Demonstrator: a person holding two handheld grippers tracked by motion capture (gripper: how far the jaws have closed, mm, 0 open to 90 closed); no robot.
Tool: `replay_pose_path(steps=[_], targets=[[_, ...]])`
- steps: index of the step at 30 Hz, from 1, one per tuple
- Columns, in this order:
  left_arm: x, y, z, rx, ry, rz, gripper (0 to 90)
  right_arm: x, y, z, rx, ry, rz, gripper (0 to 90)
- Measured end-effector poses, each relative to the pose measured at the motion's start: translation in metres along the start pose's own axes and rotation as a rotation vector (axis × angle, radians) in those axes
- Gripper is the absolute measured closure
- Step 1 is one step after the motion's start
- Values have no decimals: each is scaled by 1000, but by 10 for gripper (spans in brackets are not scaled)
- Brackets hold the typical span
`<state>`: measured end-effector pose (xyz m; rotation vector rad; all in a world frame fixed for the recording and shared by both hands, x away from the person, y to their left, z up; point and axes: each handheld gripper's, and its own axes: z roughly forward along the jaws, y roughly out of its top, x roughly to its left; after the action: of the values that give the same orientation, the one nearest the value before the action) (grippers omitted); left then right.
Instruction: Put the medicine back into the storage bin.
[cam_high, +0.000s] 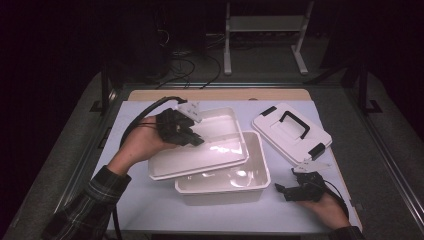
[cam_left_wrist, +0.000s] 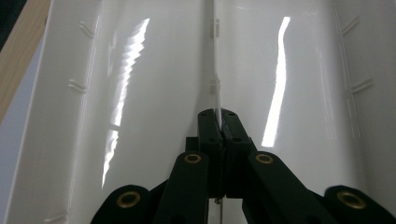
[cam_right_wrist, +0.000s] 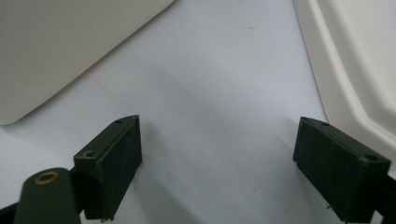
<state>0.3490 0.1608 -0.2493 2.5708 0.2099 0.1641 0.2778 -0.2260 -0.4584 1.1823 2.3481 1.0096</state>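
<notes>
In the high view, a shallow white tray (cam_high: 210, 145) is held tilted over the deep white tub (cam_high: 235, 177) by the left gripper (cam_high: 192, 135), clamped on the tray's left rim. The lid (cam_high: 290, 132) lies on the counter (cam_high: 150, 210) right of the tub; the right gripper (cam_high: 282, 189) rests just right of the tub.

In the left gripper view, the rim is pinched between closed fingers (cam_left_wrist: 209, 126). The tray should probably be levelled before it is lowered.

In the right gripper view, the fingers (cam_right_wrist: 114, 163) are spread wide, empty.
</notes>
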Motion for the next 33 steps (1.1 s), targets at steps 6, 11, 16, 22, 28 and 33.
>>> replay_pose_path(steps=[6, 11, 16, 22, 28, 33], targets=[[2, -26, -16, 13, 25, -42, 887, 0, 0, 0, 0, 0, 0, 149], [2, -47, -30, 2, 46, -89, 887, 0, 0, 0, -1, -1, -3, 149], [3, -69, -43, 2, 73, -134, 887, 0, 0, 0, 0, 0, 0, 149], [2, -97, -52, 18, 98, -191, 887, 0, 0, 0, 1, 0, -1, 149], [0, -126, -60, 19, 126, -253, 887, 0, 0, 0, 1, -1, -1, 149], [-2, -145, -65, 24, 138, -288, 888, 0, 0, 0, 1, -1, -1, 149]])
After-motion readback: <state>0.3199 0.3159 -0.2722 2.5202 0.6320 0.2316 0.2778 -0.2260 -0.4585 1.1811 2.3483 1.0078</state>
